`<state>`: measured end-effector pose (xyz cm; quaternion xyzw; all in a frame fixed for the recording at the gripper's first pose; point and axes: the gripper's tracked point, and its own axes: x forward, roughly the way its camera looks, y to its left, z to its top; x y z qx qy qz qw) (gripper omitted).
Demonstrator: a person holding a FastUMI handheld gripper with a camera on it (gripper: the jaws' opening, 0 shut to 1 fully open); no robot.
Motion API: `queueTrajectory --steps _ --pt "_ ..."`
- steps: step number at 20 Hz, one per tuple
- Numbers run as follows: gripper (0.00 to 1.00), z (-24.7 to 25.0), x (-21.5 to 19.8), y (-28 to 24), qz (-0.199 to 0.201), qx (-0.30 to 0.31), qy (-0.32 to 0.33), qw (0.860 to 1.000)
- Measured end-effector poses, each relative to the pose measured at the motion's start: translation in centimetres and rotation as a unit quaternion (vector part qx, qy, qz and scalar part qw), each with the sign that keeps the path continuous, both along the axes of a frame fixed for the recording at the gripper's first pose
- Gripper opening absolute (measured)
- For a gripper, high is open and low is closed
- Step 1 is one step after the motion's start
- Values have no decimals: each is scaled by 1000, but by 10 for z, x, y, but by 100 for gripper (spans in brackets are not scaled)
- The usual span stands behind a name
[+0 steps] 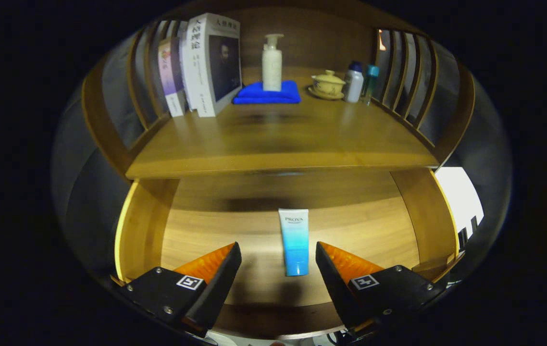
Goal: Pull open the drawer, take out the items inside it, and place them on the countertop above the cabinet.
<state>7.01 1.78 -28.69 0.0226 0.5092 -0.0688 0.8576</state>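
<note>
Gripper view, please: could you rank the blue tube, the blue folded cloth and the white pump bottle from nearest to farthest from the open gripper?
1. Blue tube: in the open drawer, between the gripper's fingers.
2. Blue folded cloth: on the countertop, beyond.
3. White pump bottle: standing on the cloth, toward its back.

The blue and white tube lying flat in the open drawer carries the brand word "PROYA" near its white upper end; a smaller line under it is too fine to read. The white book standing on the worktop bears large Chinese characters on its spine and cover, too blurred to make out. Each finger of the gripper wears a square black-and-white marker tag, a pattern with no readable letters.
</note>
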Motion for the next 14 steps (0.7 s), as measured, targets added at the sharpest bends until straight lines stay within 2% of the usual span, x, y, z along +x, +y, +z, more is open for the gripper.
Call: queueTrajectory --steps 2,8,10,14 --pt "95 -11 3 -7 -16 2 24 1000" --pt "95 -49 -7 -15 -17 14 84 996" --pt "93 -57 -11 -17 -16 20 98 995" --pt "80 -67 -8 -20 -20 24 110 993"
